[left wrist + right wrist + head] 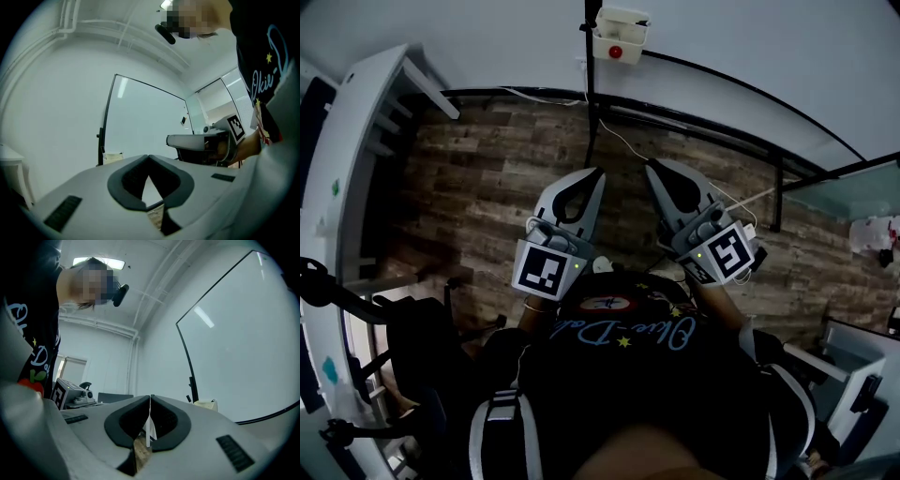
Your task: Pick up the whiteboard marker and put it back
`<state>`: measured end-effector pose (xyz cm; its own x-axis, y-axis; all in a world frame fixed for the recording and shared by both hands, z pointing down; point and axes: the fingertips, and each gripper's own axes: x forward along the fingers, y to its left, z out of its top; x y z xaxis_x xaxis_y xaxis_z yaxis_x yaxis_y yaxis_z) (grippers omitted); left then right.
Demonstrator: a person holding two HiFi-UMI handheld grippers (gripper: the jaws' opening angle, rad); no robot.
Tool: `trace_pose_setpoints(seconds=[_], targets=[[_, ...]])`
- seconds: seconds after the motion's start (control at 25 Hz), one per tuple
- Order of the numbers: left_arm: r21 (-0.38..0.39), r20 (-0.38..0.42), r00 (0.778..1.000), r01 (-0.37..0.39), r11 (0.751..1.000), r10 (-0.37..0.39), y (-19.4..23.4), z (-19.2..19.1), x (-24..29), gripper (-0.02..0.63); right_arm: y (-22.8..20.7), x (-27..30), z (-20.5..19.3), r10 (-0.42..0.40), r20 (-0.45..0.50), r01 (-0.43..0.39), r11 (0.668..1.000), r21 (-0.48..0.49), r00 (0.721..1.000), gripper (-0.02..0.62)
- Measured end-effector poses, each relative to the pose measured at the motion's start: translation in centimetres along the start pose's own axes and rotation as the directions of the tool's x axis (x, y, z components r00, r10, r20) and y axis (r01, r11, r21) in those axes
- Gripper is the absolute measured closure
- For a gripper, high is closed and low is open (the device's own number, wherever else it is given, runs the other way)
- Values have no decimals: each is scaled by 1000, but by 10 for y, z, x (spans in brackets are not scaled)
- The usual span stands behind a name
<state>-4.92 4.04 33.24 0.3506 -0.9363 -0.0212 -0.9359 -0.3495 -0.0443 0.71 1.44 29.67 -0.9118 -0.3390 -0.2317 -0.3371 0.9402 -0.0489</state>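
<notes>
I see no whiteboard marker in any view. The whiteboard (750, 47) with its black frame runs across the top of the head view and also shows in both gripper views (140, 122) (243, 343). A small white box with a red dot (619, 36) hangs on its frame post. I hold both grippers close to my chest, pointing toward the board. My left gripper (598, 172) (149, 157) is shut with nothing between its jaws. My right gripper (650, 166) (150, 397) is shut too, also on nothing. The two tips are a short way apart.
A wood-pattern floor (487, 187) lies below, with a thin white cable (628, 142) across it. A white shelf unit (366, 122) stands at the left, black chair parts (412, 328) at the lower left, and a glass surface (853, 197) at the right.
</notes>
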Motion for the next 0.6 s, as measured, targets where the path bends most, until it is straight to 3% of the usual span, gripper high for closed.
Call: trace_pose_setpoints(seconds=[0.24, 0.6], targets=[[-3, 4, 1000, 22, 1000, -22, 1, -2, 1, 617, 1, 2, -2, -15, -9, 15, 1000, -4, 1000, 568], [-24, -4, 1000, -14, 1000, 14, 8, -7, 1, 617, -3, 7, 0, 8, -22, -8, 1000, -15, 1000, 569]])
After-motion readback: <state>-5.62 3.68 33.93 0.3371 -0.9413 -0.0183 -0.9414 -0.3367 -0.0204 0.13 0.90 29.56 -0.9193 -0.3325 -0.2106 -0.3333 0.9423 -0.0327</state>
